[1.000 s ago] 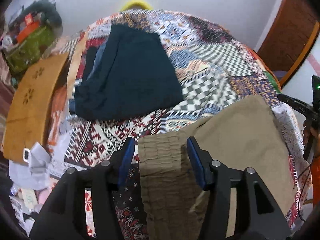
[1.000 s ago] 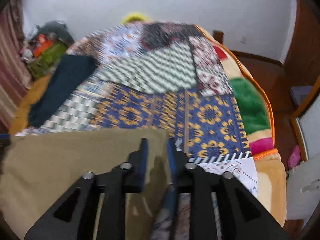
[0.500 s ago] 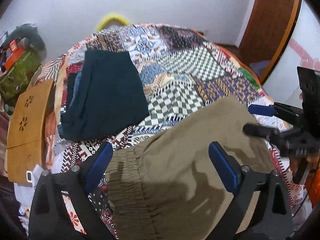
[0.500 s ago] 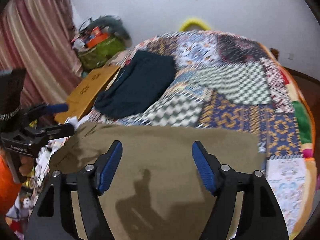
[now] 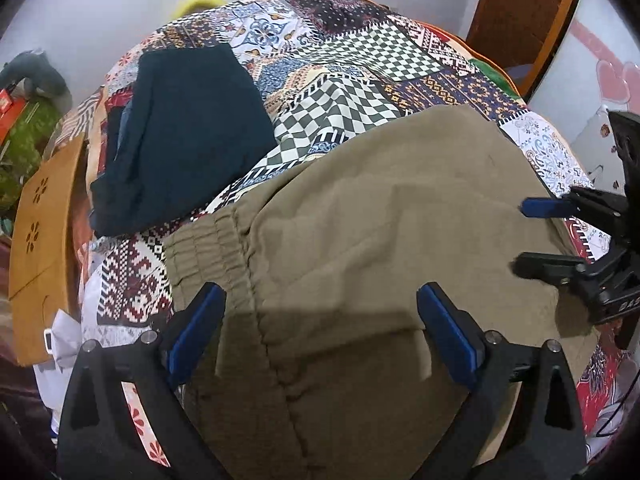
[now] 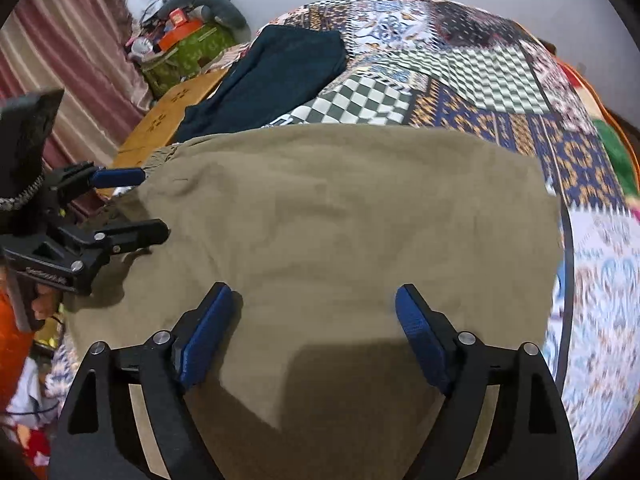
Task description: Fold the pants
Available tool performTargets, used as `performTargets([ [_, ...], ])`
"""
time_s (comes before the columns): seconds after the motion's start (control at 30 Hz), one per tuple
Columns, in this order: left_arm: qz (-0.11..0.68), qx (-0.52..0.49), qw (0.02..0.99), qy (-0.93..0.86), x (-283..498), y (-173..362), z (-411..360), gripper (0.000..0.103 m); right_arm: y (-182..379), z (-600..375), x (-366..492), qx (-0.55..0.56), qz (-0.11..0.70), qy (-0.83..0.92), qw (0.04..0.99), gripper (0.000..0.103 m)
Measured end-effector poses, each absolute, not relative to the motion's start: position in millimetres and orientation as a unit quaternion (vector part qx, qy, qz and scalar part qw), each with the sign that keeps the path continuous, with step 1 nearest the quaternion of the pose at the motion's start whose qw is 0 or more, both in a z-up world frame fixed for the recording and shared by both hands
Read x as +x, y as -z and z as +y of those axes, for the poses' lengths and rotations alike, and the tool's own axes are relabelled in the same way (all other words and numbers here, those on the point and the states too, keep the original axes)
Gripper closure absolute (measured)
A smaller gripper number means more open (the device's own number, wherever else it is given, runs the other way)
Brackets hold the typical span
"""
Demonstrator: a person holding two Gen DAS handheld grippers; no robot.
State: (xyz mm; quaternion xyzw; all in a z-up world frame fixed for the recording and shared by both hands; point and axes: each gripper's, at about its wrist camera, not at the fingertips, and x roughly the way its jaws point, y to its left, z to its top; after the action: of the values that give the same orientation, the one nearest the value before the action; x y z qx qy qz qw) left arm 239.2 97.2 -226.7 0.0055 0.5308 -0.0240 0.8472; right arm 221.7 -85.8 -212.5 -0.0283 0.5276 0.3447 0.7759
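khaki pants released and lying flat, both tongs spread above them

the khaki pants lie folded on the patchwork quilt, directly below and ahead of both tools. the left gripper hangs over the waistband end, its jaws having just been opening; they now stand wide apart with cloth under them but nothing pinched. the elastic waistband sits just ahead of its left finger. the right gripper hovers over the other end of the pants, its jaws also just opened and spread, gripping nothing. in the left wrist view the right gripper shows at the right edge, over the far side of the pants.

the fabric looks like light, soft woven cotton: it drapes, wrinkles and will sag if lifted from 1 point only. it seems neither slippery nor fragile. the gathered waistband is thicker and should give the firmest bite; elsewhere a fold edge or corner, pinched through all layers, is the safer hold, with 2 grips well apart so the layers do not slide.

beyond the left tool, a dark blue folded garment lies apart from the pants.
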Motion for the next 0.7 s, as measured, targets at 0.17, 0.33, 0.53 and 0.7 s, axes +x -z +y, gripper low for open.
performTargets([
  [0.17, 0.524, 0.005, 0.851, 0.015, 220, 224, 105, 0.001, 210, -107, 207, -0.013, 0.523, -0.332, 0.785, 0.021],
  [0.33, 0.514, 0.011, 0.858, -0.006, 197, 222, 108, 0.001, 210, -124, 187, -0.011, 0.515, -0.316, 0.797, 0.02],
  [0.53, 0.512, -0.065, 0.856, -0.017, 171, 223, 125, 0.001, 214, -142, 167, -0.001, 0.515, -0.297, 0.804, 0.02],
  [0.7, 0.501, -0.087, 0.861, -0.03, 151, 220, 130, 0.001, 217, -157, 149, 0.015, 0.516, -0.282, 0.809, 0.02],
])
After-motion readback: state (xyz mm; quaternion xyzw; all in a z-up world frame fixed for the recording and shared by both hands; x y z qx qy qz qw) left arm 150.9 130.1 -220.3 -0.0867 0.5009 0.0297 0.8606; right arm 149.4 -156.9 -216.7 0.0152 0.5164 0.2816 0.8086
